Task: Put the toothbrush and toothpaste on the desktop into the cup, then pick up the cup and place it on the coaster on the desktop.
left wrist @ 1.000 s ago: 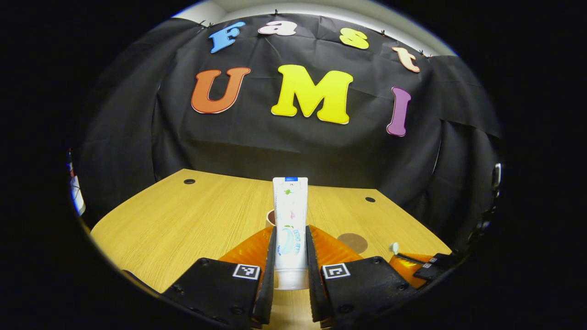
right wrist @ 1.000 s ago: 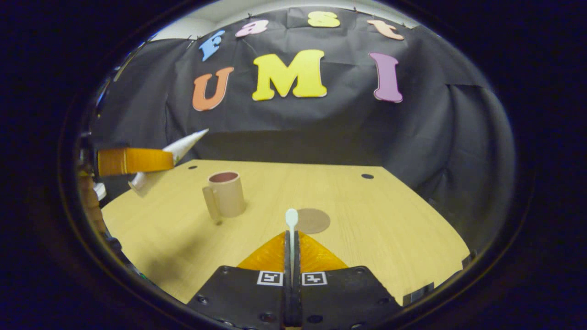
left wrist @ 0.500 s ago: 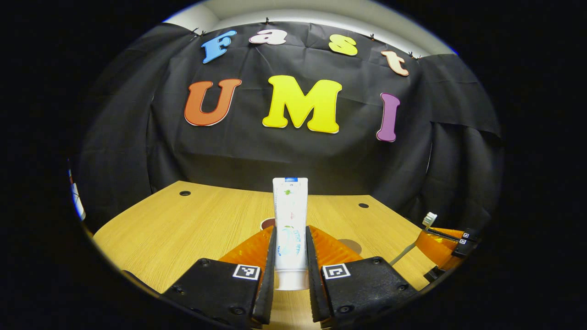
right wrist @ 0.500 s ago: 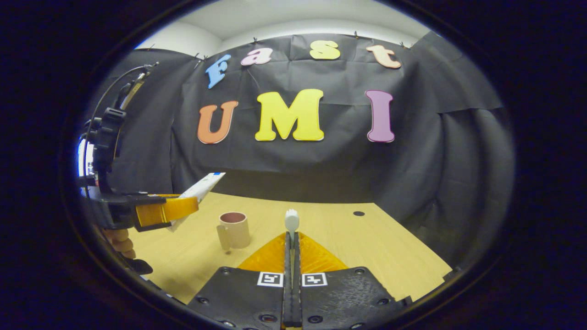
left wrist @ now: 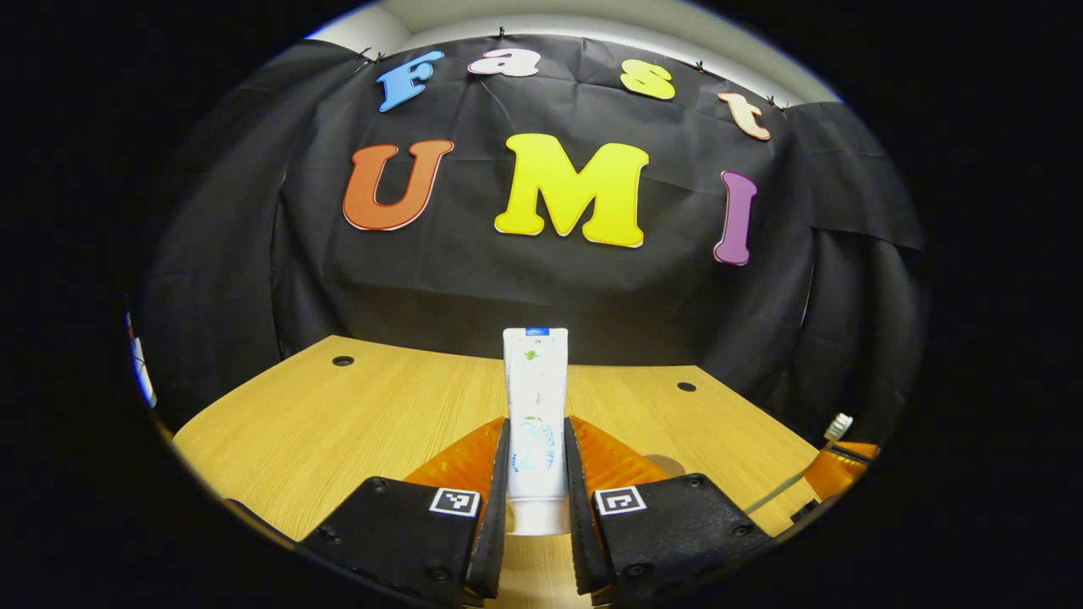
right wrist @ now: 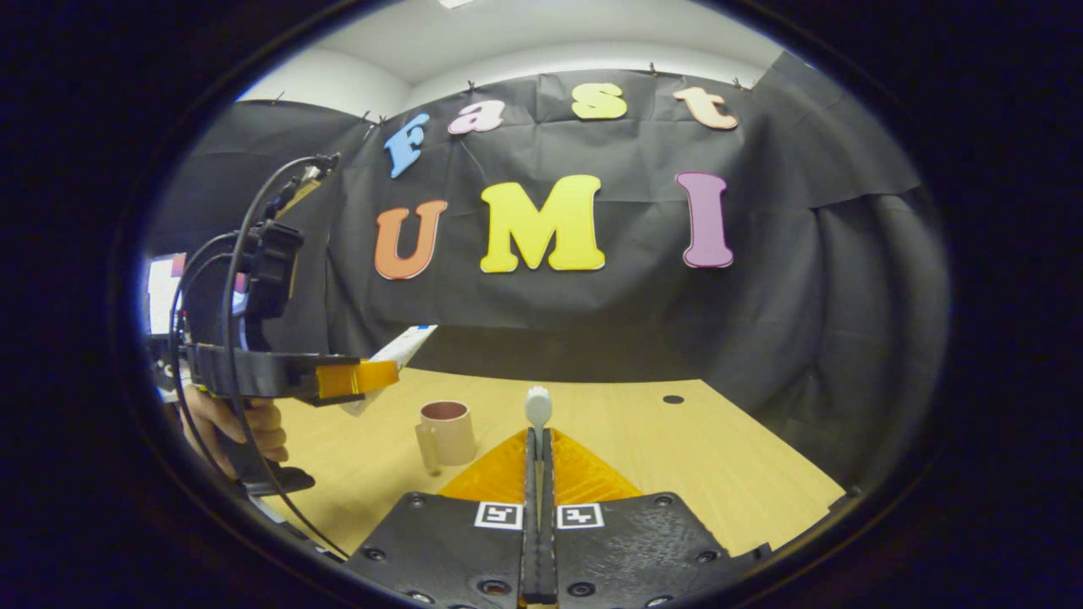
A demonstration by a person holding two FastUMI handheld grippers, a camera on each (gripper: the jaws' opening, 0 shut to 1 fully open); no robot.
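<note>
One toothpaste tube (left wrist: pixel 536 423), one toothbrush (right wrist: pixel 538 423), one cup (right wrist: pixel 447 432) and two grippers are counted above a single wooden desktop (left wrist: pixel 355 419). In the left gripper view, the white tube with a blue end strip is pinched upright between the fingers of the left gripper (left wrist: pixel 536 474); at 4 o'clock the right gripper (left wrist: pixel 833 461) is seen. In the right gripper view, the left gripper sits at 9 o'clock, gripped by a hand (right wrist: pixel 241 423); the pinkish, handled cup stands upright at 7 o'clock of centre; the white toothbrush, head up, is clamped by the right gripper's pressed-together fingers
</note>
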